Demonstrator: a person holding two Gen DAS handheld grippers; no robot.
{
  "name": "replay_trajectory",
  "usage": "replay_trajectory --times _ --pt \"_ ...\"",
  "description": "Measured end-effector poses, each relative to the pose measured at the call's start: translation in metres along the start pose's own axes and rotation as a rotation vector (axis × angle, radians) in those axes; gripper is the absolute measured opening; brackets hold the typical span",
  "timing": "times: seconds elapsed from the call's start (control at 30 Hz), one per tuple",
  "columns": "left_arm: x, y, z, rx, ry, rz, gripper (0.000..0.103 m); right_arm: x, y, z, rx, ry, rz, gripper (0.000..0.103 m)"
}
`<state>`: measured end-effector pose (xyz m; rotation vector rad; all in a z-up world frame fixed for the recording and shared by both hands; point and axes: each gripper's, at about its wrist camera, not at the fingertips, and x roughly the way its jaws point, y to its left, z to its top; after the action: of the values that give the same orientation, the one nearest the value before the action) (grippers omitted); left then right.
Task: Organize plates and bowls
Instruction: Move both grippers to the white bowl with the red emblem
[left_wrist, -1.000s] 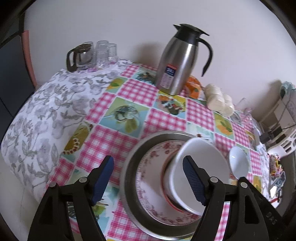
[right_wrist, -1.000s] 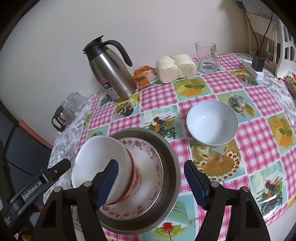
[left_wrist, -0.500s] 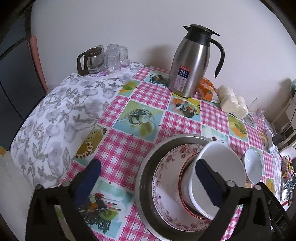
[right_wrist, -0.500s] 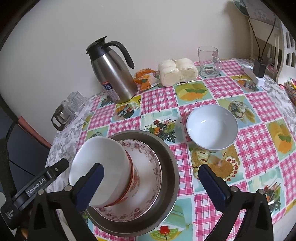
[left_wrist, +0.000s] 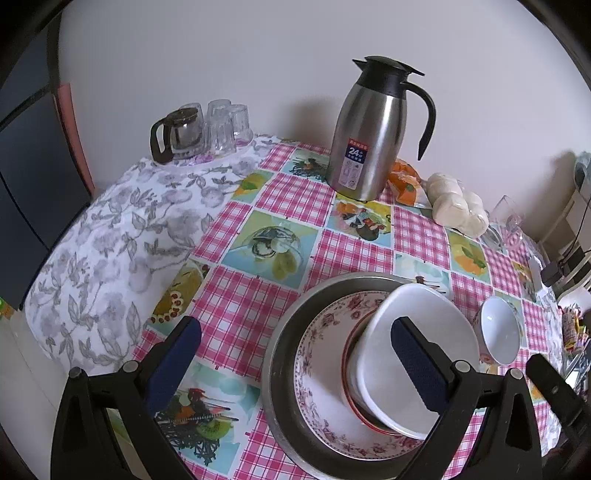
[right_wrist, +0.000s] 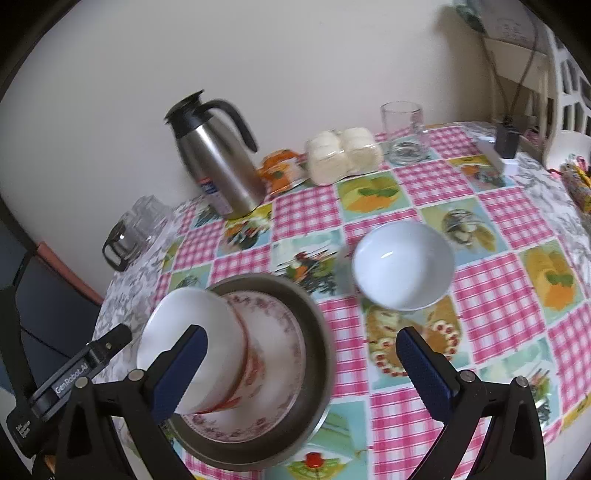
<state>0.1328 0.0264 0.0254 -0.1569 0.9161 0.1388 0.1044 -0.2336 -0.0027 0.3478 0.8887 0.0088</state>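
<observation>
A metal basin (left_wrist: 284, 354) (right_wrist: 320, 332) sits on the checked tablecloth. In it lies a floral plate (left_wrist: 321, 373) (right_wrist: 284, 332), and on the plate a deep white bowl (left_wrist: 424, 332) (right_wrist: 192, 328) with a red band at its foot. A small white bowl (left_wrist: 498, 332) (right_wrist: 402, 266) stands alone to the right of the basin. My left gripper (left_wrist: 295, 365) hangs open above the basin's left side, and its right finger overlaps the deep bowl in the picture. My right gripper (right_wrist: 303, 371) is open too, over the basin's right edge, with nothing between its pads.
At the back by the wall stand a steel jug (left_wrist: 369, 129), a glass teapot with tumblers (left_wrist: 199, 129), an orange packet (left_wrist: 406, 184), wrapped buns (right_wrist: 343, 151) and a glass mug (right_wrist: 404, 129). A plug adapter (right_wrist: 506, 144) lies far right. The flowered cloth (left_wrist: 122, 229) drapes over the table's left edge.
Both grippers' jaws have spread wider than a second ago. The basin, plate and both bowls lie where they were.
</observation>
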Motion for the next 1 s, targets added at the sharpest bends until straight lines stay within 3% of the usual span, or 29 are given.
replay_trajectory --times 0.43,0.67,1.0 --pt "-0.026 -0.049 -0.009 0.081 -0.083 -0.008 0.102 -0.028 -0.06 0.01 0.072 -0.046 -0.069 0.103" --pt "-0.03 -0.096 -0.022 0.195 -0.095 -0.036 0.102 -0.043 -0.103 0.014 0.141 -0.074 -0.115 0.103" --pt "-0.028 -0.166 -0.041 0.33 -0.09 -0.132 0.102 -0.047 -0.149 0.014 0.22 -0.076 -0.155 0.103"
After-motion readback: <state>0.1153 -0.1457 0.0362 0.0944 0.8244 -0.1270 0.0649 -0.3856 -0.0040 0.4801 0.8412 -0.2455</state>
